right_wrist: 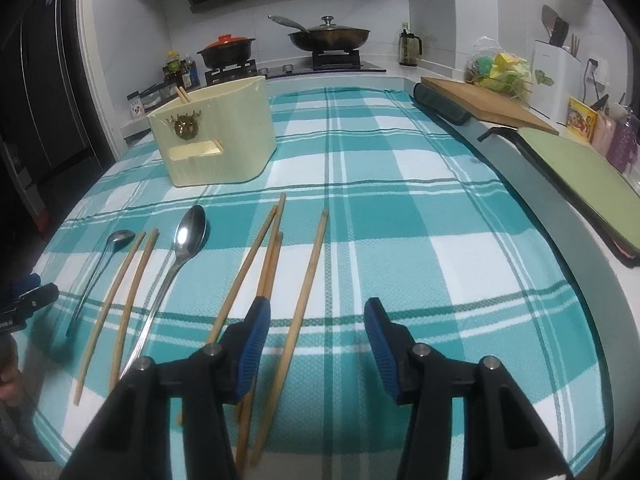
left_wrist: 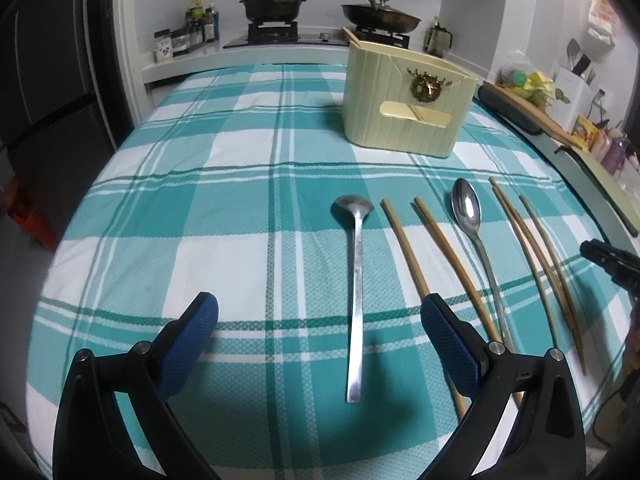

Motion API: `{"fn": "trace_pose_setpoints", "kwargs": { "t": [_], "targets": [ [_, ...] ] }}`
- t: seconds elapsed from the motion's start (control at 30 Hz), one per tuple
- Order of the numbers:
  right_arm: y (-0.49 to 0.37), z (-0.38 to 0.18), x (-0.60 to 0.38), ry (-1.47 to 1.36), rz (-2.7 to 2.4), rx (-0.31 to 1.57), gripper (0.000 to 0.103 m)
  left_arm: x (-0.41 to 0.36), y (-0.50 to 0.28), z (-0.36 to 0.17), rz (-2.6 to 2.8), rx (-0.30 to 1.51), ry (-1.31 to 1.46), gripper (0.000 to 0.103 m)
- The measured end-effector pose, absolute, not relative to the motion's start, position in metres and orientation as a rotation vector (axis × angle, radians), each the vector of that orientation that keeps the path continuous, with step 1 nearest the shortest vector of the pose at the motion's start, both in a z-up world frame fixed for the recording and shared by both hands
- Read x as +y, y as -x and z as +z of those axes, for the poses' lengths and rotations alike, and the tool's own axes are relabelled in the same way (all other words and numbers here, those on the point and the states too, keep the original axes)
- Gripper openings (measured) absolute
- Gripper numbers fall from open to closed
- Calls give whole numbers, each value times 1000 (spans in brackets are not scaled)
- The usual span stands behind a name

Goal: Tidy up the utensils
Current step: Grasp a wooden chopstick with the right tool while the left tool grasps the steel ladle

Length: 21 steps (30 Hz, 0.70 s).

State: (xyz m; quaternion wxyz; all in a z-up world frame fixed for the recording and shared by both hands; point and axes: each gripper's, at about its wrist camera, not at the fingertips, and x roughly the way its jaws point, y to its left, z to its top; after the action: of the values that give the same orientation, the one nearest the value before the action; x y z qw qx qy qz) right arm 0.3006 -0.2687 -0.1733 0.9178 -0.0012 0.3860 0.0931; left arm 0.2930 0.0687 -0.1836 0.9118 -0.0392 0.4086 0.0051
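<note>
Utensils in row on checked cloth (left_wrist: 224,168), near edge. Left gripper (left_wrist: 320,344) jaws wide, empty, straddling small spoon (left_wrist: 355,300) — likely next pick: lower so pads meet handle mid-length, close squarely. Right of it: two chopsticks (left_wrist: 404,248), big spoon (left_wrist: 467,208), more chopsticks (right_wrist: 256,256). Right gripper (right_wrist: 318,344) jaws part-open, empty, lone chopstick (right_wrist: 308,280) between them. Cream holder (left_wrist: 404,108) far, centre — carry upright, drop in slot.
</note>
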Motion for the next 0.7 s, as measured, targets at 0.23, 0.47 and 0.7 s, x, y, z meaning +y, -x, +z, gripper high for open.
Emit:
{"fn": "trace_pose_setpoints", "kwargs": {
  "t": [0.23,0.47,0.7],
  "targets": [
    [-334,-184,-260,-18,227,850,44,60,-319,-184,-2,846,12,101],
    [-359,-191,-252,-1,235,884,41,50,-346,-195,-19,887,-32,95],
    [-384,-207,-247,46,224,962,33,54,-368,-209,-17,949,-12,90]
  ]
}}
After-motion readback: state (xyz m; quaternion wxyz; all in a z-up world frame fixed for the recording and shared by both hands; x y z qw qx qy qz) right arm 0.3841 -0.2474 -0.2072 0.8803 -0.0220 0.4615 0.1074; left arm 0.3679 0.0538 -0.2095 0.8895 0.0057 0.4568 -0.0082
